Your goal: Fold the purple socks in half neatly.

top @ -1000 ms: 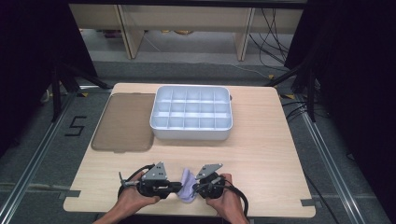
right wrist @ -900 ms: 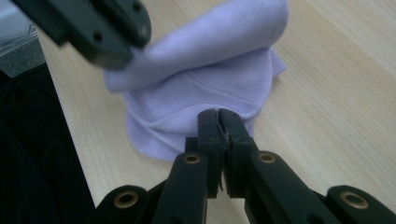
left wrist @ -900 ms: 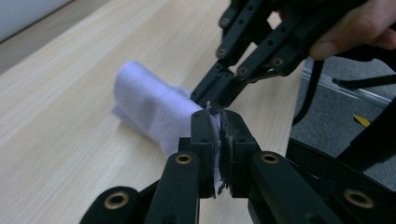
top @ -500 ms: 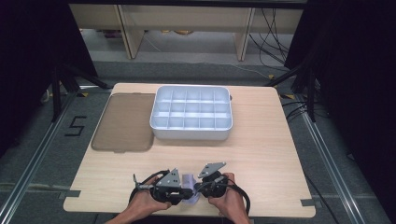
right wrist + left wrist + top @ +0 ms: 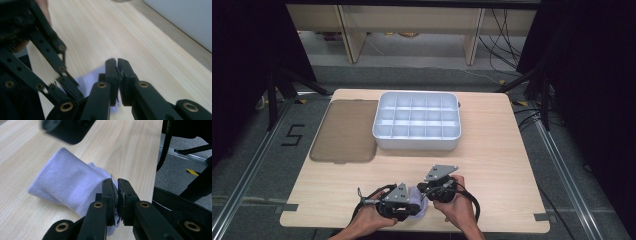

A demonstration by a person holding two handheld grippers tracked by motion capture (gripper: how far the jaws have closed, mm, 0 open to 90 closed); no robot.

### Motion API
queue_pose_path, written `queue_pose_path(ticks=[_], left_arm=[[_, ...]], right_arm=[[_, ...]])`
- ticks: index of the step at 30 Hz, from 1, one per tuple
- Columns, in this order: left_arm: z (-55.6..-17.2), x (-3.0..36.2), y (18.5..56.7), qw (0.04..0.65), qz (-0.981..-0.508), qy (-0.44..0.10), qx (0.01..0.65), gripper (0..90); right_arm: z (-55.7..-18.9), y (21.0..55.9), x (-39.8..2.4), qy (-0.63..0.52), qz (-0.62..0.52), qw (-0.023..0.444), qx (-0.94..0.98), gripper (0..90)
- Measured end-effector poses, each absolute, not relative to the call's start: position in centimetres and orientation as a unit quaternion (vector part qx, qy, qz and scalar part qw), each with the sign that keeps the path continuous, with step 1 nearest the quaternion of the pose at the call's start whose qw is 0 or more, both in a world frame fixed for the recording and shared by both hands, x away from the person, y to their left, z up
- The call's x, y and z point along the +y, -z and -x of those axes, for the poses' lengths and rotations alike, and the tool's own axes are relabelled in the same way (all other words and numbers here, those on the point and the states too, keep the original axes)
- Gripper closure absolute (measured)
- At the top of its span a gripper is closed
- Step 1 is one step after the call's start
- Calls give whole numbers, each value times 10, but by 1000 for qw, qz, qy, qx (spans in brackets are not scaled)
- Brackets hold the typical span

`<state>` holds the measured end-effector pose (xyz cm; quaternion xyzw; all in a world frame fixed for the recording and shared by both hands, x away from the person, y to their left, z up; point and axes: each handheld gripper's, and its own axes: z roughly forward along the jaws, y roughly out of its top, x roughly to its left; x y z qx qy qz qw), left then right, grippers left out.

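With the lavender sock [image 5: 67, 185] lying folded at the table's [image 5: 492, 165] near edge, left gripper [image 5: 117, 185] and right gripper [image 5: 116, 65] both clamped on its cloth, the person should keep L & R pinches firm w/ even tension, so the fold holds.

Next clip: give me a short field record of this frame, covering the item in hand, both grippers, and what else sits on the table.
item: pale lilac sock, lying folded on the wooden table near its front edge
left gripper: shut on the sock's edge
right gripper: shut on the sock
other items: white compartment box, open with empty cells, at table centre; brown lid flat beside it, to the left in the high view
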<state>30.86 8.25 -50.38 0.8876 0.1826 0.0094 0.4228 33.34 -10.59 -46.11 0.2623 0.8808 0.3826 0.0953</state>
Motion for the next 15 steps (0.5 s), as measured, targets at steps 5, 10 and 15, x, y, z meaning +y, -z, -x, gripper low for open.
queue_pose_path(ticks=[5, 10, 15], left_arm=[[-308, 82, 505, 430, -883, -3, 187, 823], [-309, 88, 495, 443, -876, -7, 188, 775], [-311, 99, 489, 469, -858, 9, 210, 800]], right_arm=[[-337, 481, -96, -325, -264, 70, 905, 872], [-337, 483, -98, -320, -270, 70, 905, 873], [-339, 485, -99, -325, -262, 75, 906, 873]])
